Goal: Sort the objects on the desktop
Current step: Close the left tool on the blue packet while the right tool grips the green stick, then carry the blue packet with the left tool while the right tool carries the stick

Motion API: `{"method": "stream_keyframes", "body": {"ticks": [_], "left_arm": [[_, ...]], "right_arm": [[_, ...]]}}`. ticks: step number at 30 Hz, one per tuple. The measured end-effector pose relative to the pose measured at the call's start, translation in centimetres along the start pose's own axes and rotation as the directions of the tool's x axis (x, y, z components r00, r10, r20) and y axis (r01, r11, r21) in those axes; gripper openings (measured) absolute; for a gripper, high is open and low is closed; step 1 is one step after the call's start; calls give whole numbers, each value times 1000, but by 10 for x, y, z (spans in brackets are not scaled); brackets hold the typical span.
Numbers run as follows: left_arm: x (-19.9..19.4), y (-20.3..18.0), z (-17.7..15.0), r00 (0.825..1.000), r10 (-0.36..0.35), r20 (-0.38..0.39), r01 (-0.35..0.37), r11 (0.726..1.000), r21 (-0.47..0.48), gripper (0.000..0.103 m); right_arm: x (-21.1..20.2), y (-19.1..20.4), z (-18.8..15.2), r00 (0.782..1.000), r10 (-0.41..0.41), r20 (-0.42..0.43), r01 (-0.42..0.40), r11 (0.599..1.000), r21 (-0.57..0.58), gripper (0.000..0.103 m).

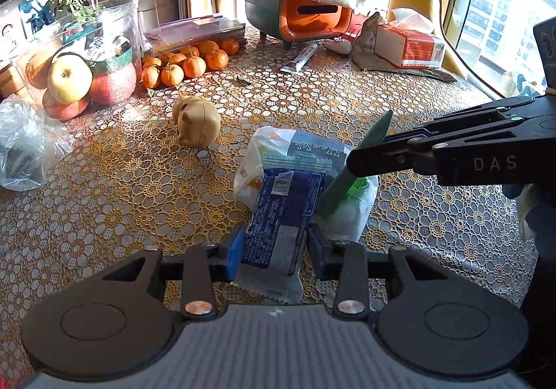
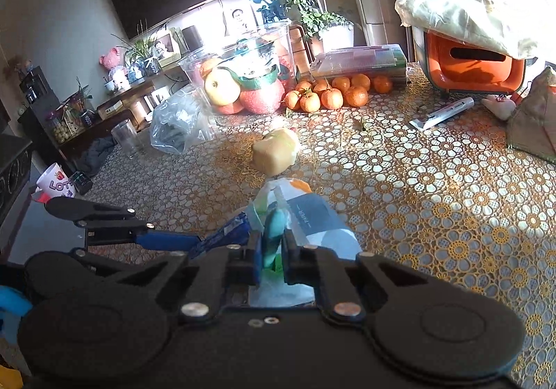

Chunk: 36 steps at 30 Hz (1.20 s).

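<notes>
A blue snack packet [image 1: 281,215] stands upright between the blue pads of my left gripper [image 1: 274,250], which is shut on it. Behind it on the lace tablecloth [image 1: 139,180] lies a white printed plastic bag [image 1: 278,146]. My right gripper [image 1: 354,159] reaches in from the right and is shut on a flat green strip [image 1: 373,133] that slants over the bag. In the right wrist view the green strip [image 2: 272,239] sits pinched between the fingers of the right gripper [image 2: 272,260], over the bag [image 2: 312,215]. The left gripper [image 2: 194,243] holds the packet [image 2: 226,232] just to the left.
A beige pig figure [image 1: 196,121] stands beyond the bag. Tangerines [image 1: 187,64], a clear tub of apples [image 1: 80,55], an orange box [image 1: 305,17], a tissue pack [image 1: 406,45] and a tube [image 1: 300,59] line the back. A crumpled clear bag [image 1: 24,146] lies at left.
</notes>
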<state>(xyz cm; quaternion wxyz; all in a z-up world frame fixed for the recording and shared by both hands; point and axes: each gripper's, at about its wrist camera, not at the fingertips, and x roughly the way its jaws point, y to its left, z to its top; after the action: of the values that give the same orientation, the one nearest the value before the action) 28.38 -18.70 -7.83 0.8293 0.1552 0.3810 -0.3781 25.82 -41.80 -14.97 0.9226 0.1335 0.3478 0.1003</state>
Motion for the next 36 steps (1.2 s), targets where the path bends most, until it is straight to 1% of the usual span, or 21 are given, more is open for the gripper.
{"method": "stream_keyframes", "body": {"ticks": [2, 6, 13, 21, 28, 36], "left_arm": [[-5, -2, -2, 1000, 20, 6, -20, 1000, -5, 36], [-15, -3, -6, 999, 40, 12, -40, 999, -31, 35], [-38, -12, -13, 998, 62, 23, -60, 997, -45, 35], [-67, -26, -21, 995, 94, 33, -92, 993, -71, 35], [-98, -36, -32, 990, 141, 27, -138, 985, -99, 35], [-140, -46, -49, 984, 174, 40, -167, 976, -137, 35]], "right_arm": [[-4, 1, 0, 1000, -1, 7, 1, 1000, 4, 10], [-13, 4, 1, 1000, 22, 19, -23, 1000, 14, 10], [-29, 14, -1, 999, 38, 34, -38, 999, 8, 10], [-47, 28, -8, 999, 41, 31, -40, 999, -7, 10], [-66, 44, -16, 999, 49, 13, -49, 999, -23, 10], [-90, 68, -23, 996, 92, 21, -91, 995, -40, 10]]}}
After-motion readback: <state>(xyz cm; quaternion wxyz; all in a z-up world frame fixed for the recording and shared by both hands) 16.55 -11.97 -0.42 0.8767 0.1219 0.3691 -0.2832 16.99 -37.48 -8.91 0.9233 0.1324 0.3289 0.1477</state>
